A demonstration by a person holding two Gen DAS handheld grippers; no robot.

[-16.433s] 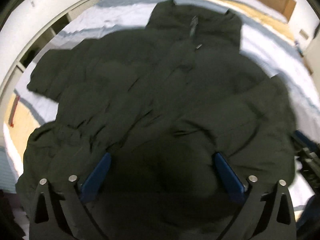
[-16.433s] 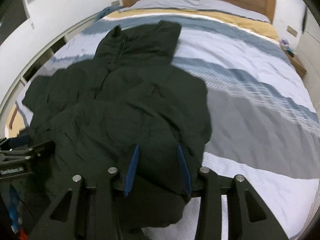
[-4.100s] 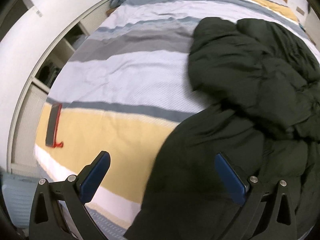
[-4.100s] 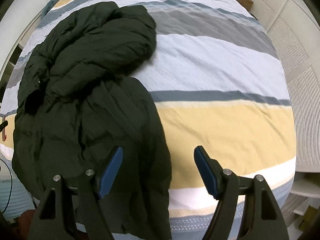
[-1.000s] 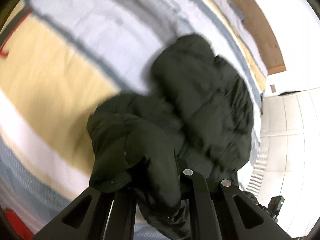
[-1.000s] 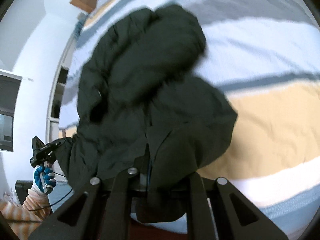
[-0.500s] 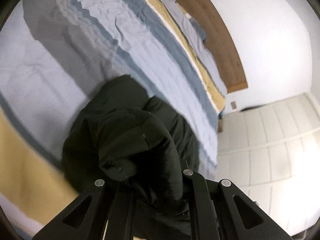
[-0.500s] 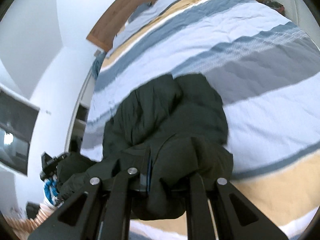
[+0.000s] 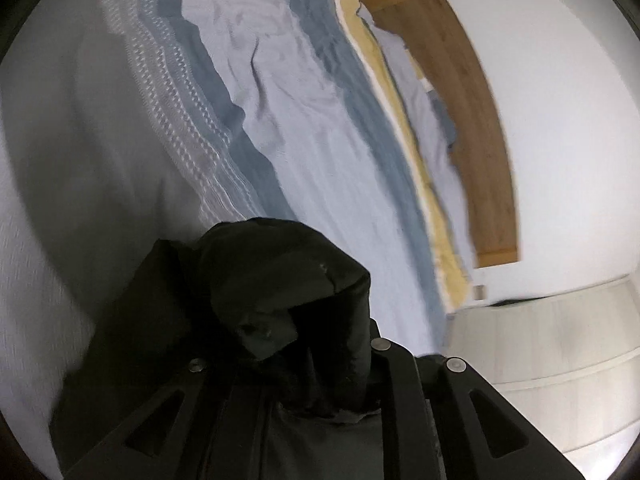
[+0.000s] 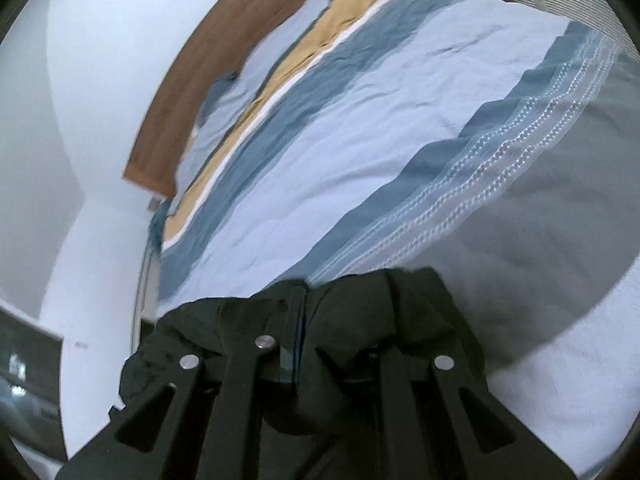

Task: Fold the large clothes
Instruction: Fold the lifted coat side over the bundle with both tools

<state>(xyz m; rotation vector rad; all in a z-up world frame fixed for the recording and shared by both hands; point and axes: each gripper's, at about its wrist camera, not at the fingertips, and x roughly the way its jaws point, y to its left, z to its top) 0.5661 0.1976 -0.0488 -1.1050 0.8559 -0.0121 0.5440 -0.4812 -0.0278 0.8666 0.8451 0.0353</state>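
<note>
The left gripper point(image 9: 296, 364) and right gripper point(image 10: 320, 356) are each clamped tight on bunched folds of the dark puffy jacket point(image 9: 256, 292), held up over the striped duvet point(image 10: 360, 160); beyond the duvet stands the wooden headboard point(image 9: 472, 120).

Both grippers' fingers point(image 9: 362, 360) buried under black jacket point(image 9: 276, 280)
</note>
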